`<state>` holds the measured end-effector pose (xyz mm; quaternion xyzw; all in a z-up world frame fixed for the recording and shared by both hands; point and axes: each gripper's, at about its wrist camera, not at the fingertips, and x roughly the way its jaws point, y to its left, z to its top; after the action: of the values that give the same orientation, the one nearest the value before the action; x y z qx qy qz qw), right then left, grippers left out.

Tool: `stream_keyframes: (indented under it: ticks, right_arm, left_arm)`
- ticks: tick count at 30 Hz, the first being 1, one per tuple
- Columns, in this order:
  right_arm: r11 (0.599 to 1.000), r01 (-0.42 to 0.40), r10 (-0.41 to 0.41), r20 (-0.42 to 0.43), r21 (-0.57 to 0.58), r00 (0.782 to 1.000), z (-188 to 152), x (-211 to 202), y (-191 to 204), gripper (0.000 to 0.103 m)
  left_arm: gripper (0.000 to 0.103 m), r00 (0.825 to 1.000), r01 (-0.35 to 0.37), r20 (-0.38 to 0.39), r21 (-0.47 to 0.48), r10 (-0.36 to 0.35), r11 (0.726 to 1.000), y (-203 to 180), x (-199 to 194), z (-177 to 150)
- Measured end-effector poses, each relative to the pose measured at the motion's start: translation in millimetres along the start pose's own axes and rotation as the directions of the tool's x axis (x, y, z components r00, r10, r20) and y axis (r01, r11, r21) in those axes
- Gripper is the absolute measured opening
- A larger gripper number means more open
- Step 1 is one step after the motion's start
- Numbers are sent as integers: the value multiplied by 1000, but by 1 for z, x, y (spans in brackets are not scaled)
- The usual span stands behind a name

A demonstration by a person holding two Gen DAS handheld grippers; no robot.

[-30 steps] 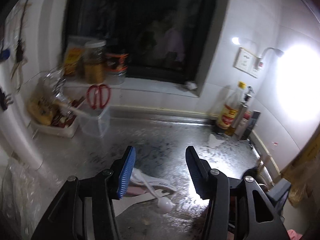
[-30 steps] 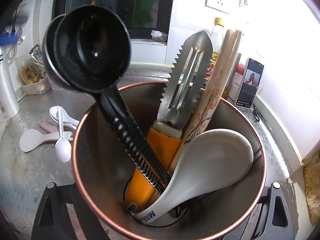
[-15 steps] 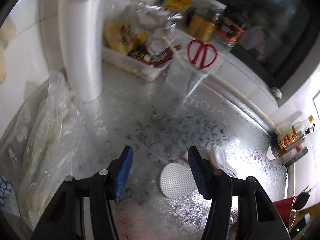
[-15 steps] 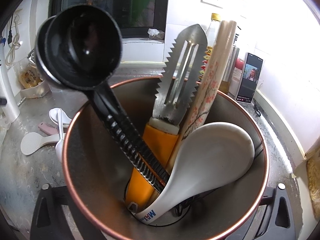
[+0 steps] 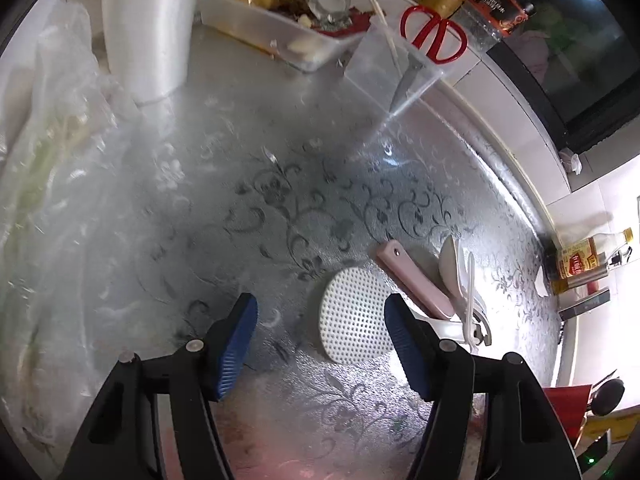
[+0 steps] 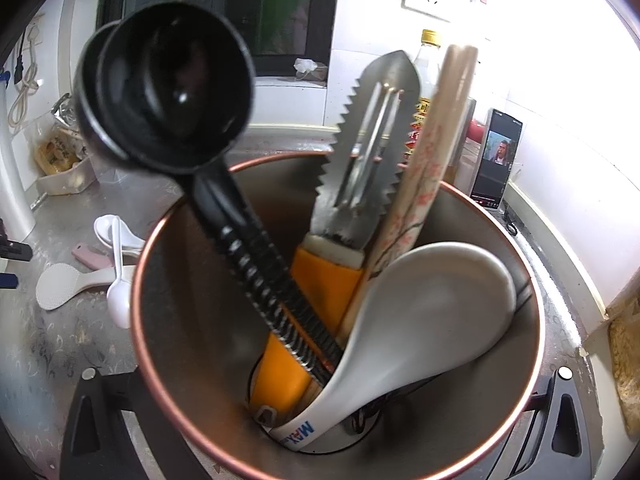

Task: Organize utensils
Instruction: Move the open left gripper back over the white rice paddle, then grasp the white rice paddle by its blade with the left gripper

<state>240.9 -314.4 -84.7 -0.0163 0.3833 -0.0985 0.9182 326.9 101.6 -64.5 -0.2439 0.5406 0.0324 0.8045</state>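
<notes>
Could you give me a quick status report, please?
Left gripper just opening, empty, over the rice paddle. Right gripper just opened wide, tips hidden behind the cup. Spoons and pink handle crowd the paddle's handle.

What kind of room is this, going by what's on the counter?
Most likely a home kitchen. A metal utensil holder stands on the patterned countertop with a ladle, peeler and chopsticks in it, a white rice paddle lies loose, and a sauce bottle stands by the tiled wall.

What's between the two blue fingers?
In the left wrist view, only bare patterned counter lies between the left gripper's fingers. The dotted white rice paddle sits just past them, nearer the right finger, not yet between.
</notes>
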Motion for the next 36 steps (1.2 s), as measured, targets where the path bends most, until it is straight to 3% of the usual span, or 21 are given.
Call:
stream_keyframes:
  ticks: [11,17,21,26,32,36]
  right_arm:
    - [1000,13,-13,2,10,1000,1,-2,6,103]
    - [1000,9,-9,3,-4,1000,5,0,9,103]
    - [1000,12,-12,1,0,1000,6,1,11,103]
    - [1000,13,-13,-1,9,1000,8,2,10,103]
    - [1000,12,-12,-1,11,1000,8,2,8,103]
    - [1000,12,-12,-5,16,1000,8,8,1,103]
  left_arm:
    - [66,991,120,-50,-55,-123,991,10,12,-4]
    - [57,975,198,-75,-119,-208,973,19,20,-5]
    - [41,964,240,-76,-152,-254,959,23,24,-6]
    - [35,959,261,-61,-179,-275,949,30,23,-8]
    - [10,959,267,-33,-244,-283,933,45,25,-12]
    - [9,952,289,-15,-273,-305,917,52,24,-13]
